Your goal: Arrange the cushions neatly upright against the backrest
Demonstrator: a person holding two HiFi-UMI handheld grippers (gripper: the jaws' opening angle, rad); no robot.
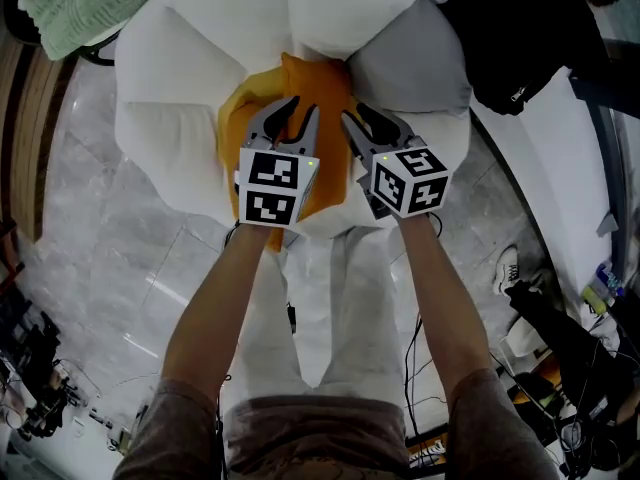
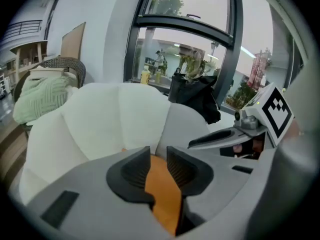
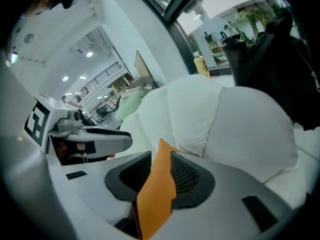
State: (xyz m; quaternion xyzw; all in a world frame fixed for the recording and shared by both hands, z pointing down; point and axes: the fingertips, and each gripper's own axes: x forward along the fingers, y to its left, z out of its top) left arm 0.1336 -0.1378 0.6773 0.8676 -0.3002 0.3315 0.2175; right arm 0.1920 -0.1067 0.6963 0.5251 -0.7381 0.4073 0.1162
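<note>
An orange cushion [image 1: 305, 76] lies in the middle of a white petal-shaped armchair [image 1: 170, 118], partly tucked under its white lobes. A grey cushion [image 1: 415, 63] leans at the chair's right. My left gripper [image 1: 303, 108] hovers over the orange cushion [image 2: 161, 189] with its jaws parted and orange fabric showing in the gap. My right gripper [image 1: 357, 115] stands beside it, open. An edge of the orange cushion [image 3: 156, 189] rises between its pads, resting against the right one and clear of the left. In the left gripper view the grey cushion [image 2: 187, 124] is just behind the jaws.
A black jacket [image 1: 510, 38] hangs over the chair's right side. A green knit blanket [image 1: 85, 3] lies on a wicker chair at the upper left. Shoes [image 1: 508, 268] and cables lie on the marble floor to the right. A window frame [image 2: 185, 24] stands behind the chair.
</note>
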